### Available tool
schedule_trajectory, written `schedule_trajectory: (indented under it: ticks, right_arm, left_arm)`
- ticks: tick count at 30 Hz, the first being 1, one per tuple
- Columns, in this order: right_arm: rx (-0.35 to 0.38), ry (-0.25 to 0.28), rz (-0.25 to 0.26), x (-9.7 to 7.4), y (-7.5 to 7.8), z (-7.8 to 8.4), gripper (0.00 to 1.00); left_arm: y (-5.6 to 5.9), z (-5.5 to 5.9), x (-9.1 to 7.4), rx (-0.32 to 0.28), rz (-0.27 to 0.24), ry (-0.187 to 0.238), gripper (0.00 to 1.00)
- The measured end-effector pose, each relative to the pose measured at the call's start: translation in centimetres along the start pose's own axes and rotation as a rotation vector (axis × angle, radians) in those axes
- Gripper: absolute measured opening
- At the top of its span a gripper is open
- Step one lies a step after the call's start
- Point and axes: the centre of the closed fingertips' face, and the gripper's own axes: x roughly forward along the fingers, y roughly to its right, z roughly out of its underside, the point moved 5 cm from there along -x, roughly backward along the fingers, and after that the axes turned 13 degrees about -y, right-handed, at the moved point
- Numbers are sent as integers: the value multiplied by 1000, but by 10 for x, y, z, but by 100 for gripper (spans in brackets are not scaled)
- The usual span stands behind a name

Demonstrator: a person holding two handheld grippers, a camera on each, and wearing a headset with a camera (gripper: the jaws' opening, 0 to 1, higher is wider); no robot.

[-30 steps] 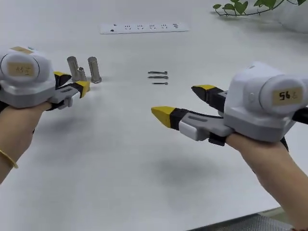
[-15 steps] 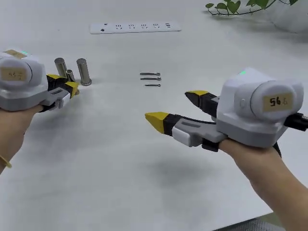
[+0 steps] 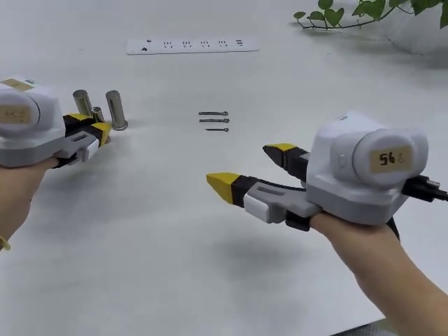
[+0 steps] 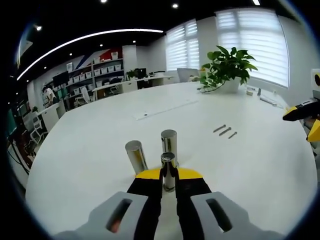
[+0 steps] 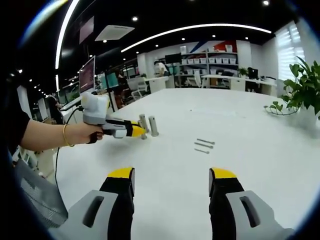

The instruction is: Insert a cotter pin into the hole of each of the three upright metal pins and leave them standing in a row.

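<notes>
My left tongs [image 3: 94, 127] are pinched on the nearest silver metal pin [image 4: 168, 165], a short upright cylinder whose lower part sits between the yellow tips. In the left gripper view the two other silver metal pins stand upright on the white surface [image 3: 168, 238] just behind it, one [image 4: 136, 156] to the left and one [image 4: 169, 142] straight beyond. I cannot tell whether the pinched pin touches its neighbours or rests on the surface. The three thin grey cotter pins [image 3: 213, 121] lie flat in a short set of parallel lines, well apart from the metal pins and beyond the gap between my two tongs. My right tongs [image 3: 250, 166] hover above the surface with their yellow-tipped jaws spread wide, pointing toward the cotter pins. A long white power strip [image 3: 192, 45] lies at the far side, and a green leafy plant [image 3: 343, 10] sits at the far right corner.
</notes>
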Motion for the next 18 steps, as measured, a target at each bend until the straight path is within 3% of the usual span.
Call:
schedule_trajectory:
  ticks: [2, 4, 10, 18]
  right_arm:
    - [3, 0, 1, 0, 0, 0, 56]
    - [6, 1, 2, -1, 1, 0, 56]
    - [14, 10, 10, -3, 1, -2, 56]
    - [12, 7, 2, -4, -1, -1, 57]
  left_arm:
    - [1, 0, 0, 4, 1, 0, 5]
    - [1, 0, 0, -32, 20, 5, 5]
    - [4, 0, -2, -9, 16, 4, 5]
    - [21, -6, -10, 37, 42, 16, 5]
